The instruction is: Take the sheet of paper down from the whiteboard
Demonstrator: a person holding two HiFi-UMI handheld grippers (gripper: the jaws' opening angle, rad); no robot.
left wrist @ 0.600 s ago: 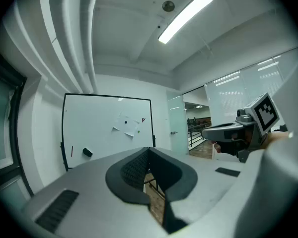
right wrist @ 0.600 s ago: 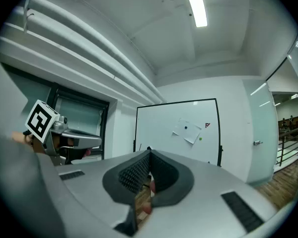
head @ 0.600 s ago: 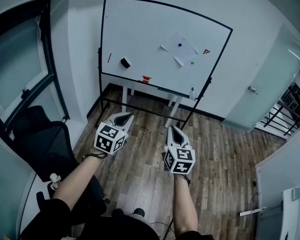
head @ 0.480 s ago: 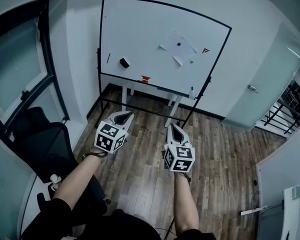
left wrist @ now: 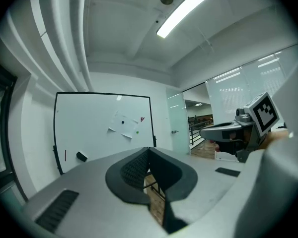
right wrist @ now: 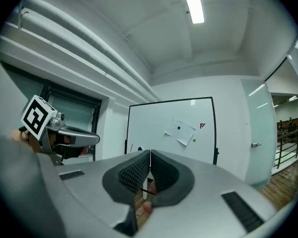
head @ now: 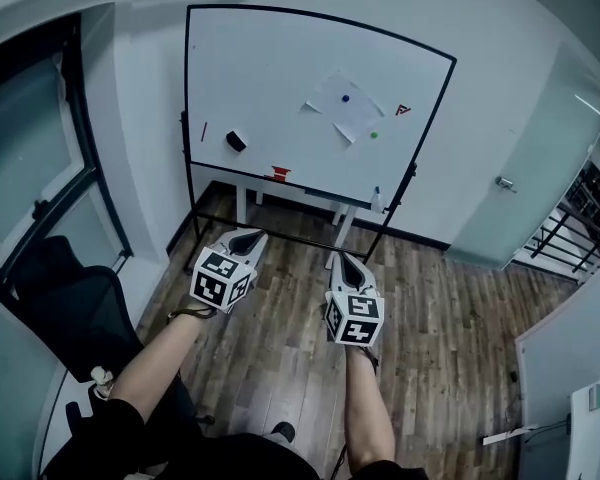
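Note:
A white sheet of paper [head: 345,105] hangs tilted on the whiteboard [head: 270,78], pinned by a blue magnet [head: 345,97] and a green magnet [head: 373,135]. The paper [left wrist: 123,128] also shows far ahead in the left gripper view, and the paper [right wrist: 180,131] in the right gripper view. My left gripper [head: 246,239] and right gripper [head: 342,263] are held side by side above the wood floor, well short of the board. Both point toward it. Each has its jaws shut with nothing between them.
On the whiteboard are a black eraser [head: 236,140], a red marker [head: 203,131], a red magnet [head: 403,110] and a red item [head: 280,173] on the tray. A dark chair [head: 75,308] is at the left, a glass door [head: 500,183] at the right.
The whiteboard has shifted left and slightly down in the head view as the person steps toward it. Both grippers have kept their pose and stayed shut.

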